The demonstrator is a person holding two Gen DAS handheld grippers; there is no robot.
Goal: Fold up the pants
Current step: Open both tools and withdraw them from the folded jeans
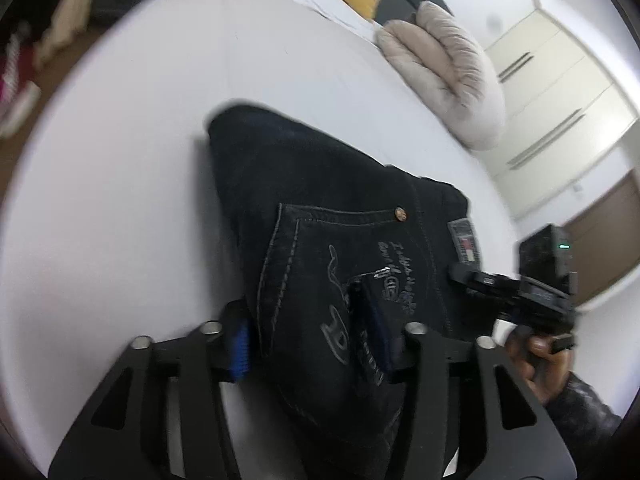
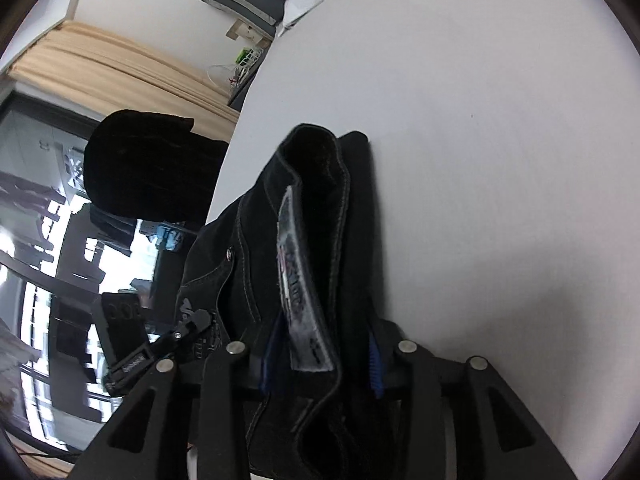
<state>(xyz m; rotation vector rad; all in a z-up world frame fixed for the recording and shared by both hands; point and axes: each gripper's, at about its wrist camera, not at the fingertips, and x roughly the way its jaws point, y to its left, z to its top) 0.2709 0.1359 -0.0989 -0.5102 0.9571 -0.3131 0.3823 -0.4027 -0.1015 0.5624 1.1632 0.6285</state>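
Two grippers have hold of one pair of dark jeans (image 1: 320,208), which lies folded into a thick bundle on the white bed (image 1: 140,140). Taking the left side first: the left gripper (image 1: 312,336) straddles the near edge of the jeans at the stitched back pocket (image 1: 340,264), its blue-padded fingers (image 1: 240,354) set either side of the denim, so it appears to be clamped on the cloth, though the blur leaves the firmness of the pinch uncertain. From that pocket the bundle runs away toward the beige duvet (image 1: 444,72) at the far side of the bed. Further right, the right gripper (image 2: 320,364) is closed over the waistband, with the grey brand patch (image 2: 304,300) standing up between its fingers and the layers bunched inside them. As a judgement, denim of this weight will handle heavy and fairly stiff; it holds a crease well, is not slippery and not fragile, but stacked layers may slide apart if only the top one is pinched. The thick seamed waistband and the pocket edge look like the soundest places to grip, since both catch several layers at once. Relative to the pocket, the patch sits just to the right, near the waistband corner.
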